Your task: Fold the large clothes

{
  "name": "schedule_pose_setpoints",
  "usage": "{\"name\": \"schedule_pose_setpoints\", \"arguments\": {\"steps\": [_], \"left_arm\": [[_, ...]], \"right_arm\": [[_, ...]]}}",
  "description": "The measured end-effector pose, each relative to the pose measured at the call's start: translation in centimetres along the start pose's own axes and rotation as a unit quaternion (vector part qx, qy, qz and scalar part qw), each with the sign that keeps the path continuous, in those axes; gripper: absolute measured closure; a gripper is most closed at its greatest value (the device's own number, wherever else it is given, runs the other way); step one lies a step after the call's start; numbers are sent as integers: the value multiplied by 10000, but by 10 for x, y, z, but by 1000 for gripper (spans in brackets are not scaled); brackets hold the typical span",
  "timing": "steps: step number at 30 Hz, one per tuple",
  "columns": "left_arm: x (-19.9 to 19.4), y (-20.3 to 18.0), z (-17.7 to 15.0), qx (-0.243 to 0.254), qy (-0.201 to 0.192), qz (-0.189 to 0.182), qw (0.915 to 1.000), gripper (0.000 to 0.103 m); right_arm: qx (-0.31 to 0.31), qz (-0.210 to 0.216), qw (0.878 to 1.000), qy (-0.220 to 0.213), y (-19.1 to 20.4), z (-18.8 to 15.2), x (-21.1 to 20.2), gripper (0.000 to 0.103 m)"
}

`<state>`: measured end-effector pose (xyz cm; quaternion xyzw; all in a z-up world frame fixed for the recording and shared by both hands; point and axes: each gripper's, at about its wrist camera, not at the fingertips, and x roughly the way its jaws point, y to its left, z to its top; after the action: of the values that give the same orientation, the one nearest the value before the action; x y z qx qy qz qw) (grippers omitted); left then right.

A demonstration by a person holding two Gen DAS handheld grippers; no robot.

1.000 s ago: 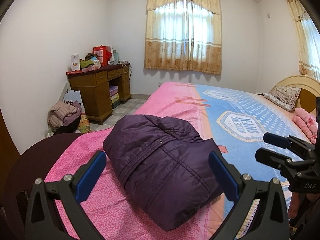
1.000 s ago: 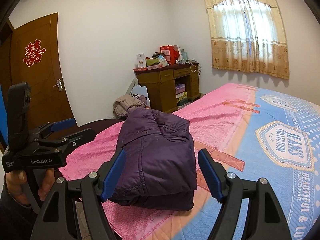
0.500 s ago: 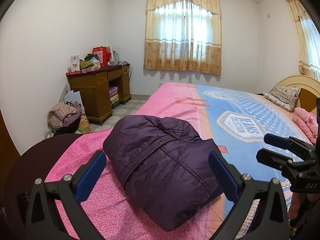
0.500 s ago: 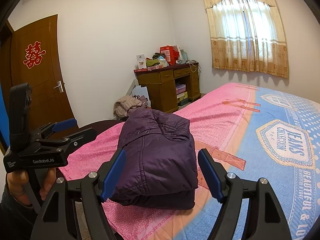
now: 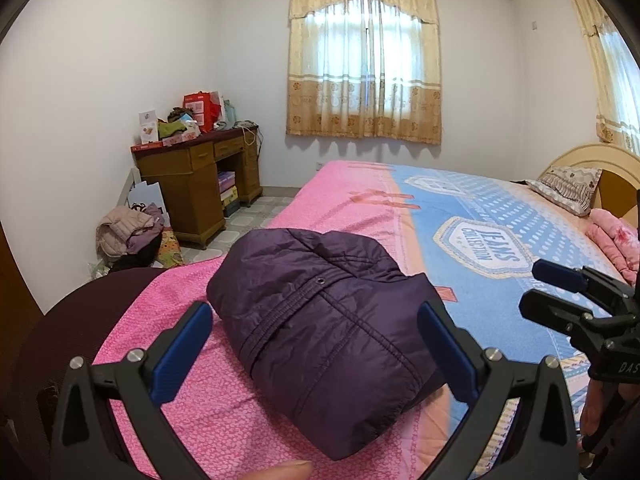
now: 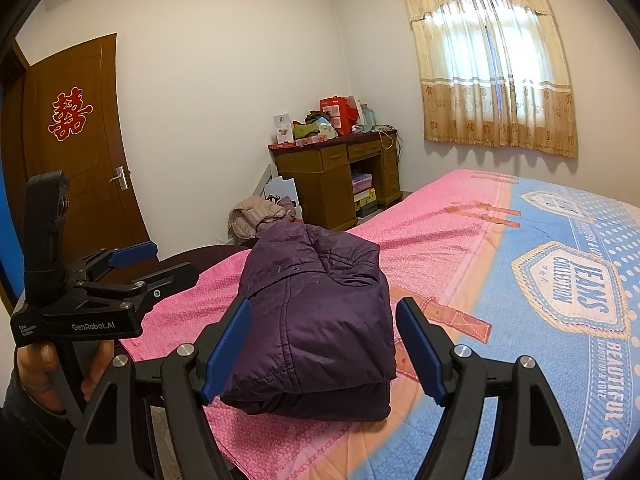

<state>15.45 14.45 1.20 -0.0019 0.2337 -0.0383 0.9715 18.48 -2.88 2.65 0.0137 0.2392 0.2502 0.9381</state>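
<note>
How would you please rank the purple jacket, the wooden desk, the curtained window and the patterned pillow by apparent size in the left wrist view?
1. Purple jacket, though nearness to the camera inflates it.
2. Curtained window.
3. Wooden desk.
4. Patterned pillow, the smallest, and far from the camera.

The folded jacket [image 5: 320, 320] is lying on the near corner of the bed [image 5: 460, 216], between the spread fingers of the left gripper [image 5: 316, 354], which is hovering short of it — the right gripper [image 6: 324, 344] is doing likewise. A desk [image 5: 196, 176] is standing against the far wall left of the bed, a heap of clothes [image 5: 128, 228] sitting on the floor before it. A pillow [image 5: 568, 188] is resting at the headboard, far right.
</note>
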Motion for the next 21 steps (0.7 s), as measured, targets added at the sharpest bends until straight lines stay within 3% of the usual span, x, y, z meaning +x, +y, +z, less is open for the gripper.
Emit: {"name": "schedule_pose_setpoints", "arguments": {"steps": [21], "left_arm": [[3, 10, 2, 92, 7, 150, 9998, 0]], "right_arm": [[-2, 73, 10000, 27, 9, -3, 6, 28]]}}
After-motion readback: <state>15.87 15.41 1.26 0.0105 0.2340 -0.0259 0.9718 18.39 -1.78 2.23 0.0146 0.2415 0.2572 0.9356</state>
